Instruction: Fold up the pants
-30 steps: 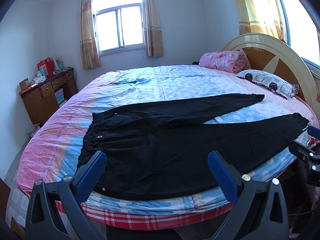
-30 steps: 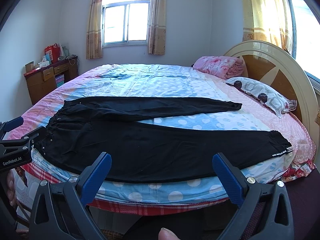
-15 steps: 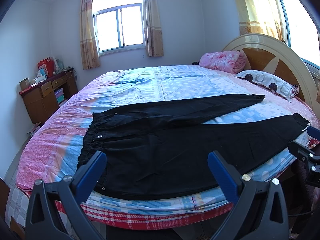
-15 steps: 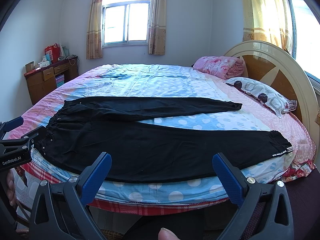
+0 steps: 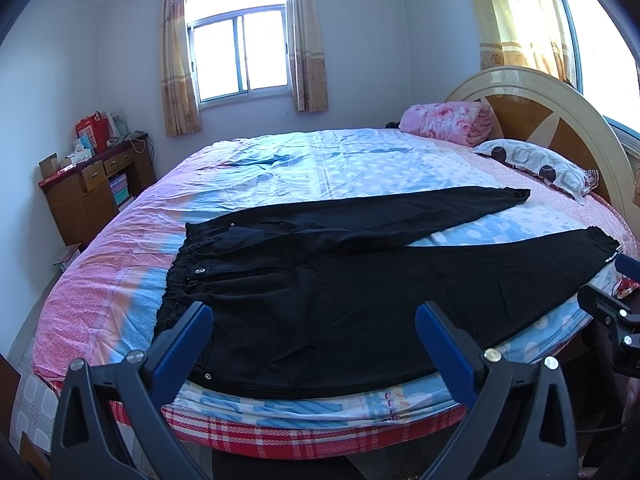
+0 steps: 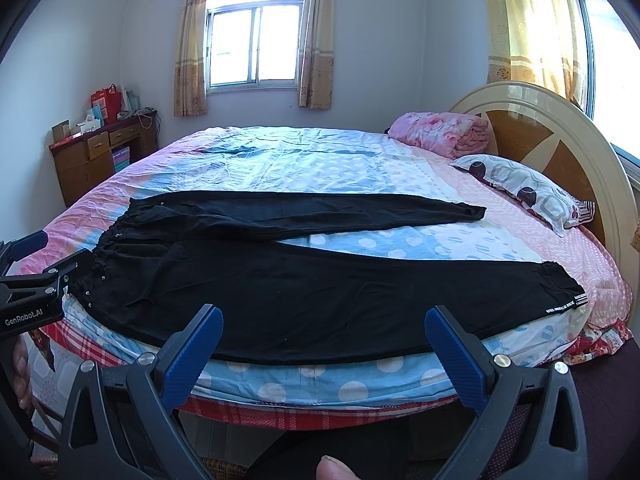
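Black pants (image 5: 340, 292) lie spread flat on the bed, waistband at the left, two legs running right and splayed apart; they also show in the right wrist view (image 6: 304, 288). My left gripper (image 5: 314, 320) is open and empty, held off the near bed edge by the waist end. My right gripper (image 6: 324, 328) is open and empty, off the near edge by the near leg. Each gripper shows at the side of the other's view: the right one (image 5: 612, 304), the left one (image 6: 36, 280).
The round bed (image 5: 304, 164) has a pink and blue sheet. A folded pink quilt (image 5: 448, 120) and a patterned pillow (image 5: 536, 168) lie by the headboard (image 5: 560, 120). A wooden desk (image 5: 92, 184) stands at the left wall.
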The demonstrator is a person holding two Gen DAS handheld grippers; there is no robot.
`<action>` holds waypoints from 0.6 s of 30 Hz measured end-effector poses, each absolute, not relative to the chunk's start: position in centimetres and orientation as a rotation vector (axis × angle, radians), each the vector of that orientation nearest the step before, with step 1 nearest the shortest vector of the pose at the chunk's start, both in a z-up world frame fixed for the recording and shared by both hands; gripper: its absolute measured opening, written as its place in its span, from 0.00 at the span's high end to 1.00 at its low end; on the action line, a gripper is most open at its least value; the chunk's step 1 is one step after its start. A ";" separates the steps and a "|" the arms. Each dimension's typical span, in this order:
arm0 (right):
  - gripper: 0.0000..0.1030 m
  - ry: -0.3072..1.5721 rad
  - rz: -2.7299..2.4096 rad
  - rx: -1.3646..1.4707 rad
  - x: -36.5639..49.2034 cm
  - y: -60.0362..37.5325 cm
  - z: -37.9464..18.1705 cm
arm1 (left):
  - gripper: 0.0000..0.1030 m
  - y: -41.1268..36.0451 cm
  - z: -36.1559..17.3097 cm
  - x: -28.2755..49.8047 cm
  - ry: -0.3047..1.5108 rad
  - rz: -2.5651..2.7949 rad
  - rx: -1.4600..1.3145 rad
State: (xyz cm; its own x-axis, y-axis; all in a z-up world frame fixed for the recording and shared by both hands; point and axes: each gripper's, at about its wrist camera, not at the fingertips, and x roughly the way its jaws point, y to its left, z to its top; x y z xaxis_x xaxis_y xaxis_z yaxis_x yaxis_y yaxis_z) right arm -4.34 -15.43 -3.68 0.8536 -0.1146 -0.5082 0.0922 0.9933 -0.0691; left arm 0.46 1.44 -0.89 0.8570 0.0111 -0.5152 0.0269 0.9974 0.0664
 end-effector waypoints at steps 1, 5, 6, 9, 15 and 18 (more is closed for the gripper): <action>0.01 0.537 -0.108 -0.043 -4.3 -15.4 -3.7 | 0.00 1.4 -0.9 0.4 0.543 -0.010 0.071; 0.01 0.538 -0.107 -0.043 -4.3 -15.4 -3.7 | 0.00 1.4 -1.1 0.6 0.552 -0.012 0.063; 0.01 0.538 -0.107 -0.043 -4.3 -15.4 -3.7 | 0.00 1.4 -1.1 0.7 0.554 -0.012 0.062; 0.01 0.539 -0.107 -0.043 -4.3 -15.4 -3.7 | 0.00 1.5 -1.2 0.7 0.556 -0.011 0.061; 0.01 0.546 -0.049 -0.050 -4.0 -15.3 -4.6 | 0.00 2.1 -2.6 2.3 0.568 -0.008 0.101; 0.01 0.529 -0.030 -0.055 -3.8 -15.7 -5.2 | 0.00 4.8 -3.9 5.1 0.594 0.037 0.108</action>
State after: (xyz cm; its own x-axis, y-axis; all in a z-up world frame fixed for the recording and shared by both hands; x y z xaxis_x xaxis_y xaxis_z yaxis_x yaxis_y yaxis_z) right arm -3.77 -15.69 -5.19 0.8630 -0.0425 -0.5034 0.0142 0.9981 -0.0599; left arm 5.14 4.78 -3.91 0.8281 0.0658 -0.5567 -0.0038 0.9937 0.1117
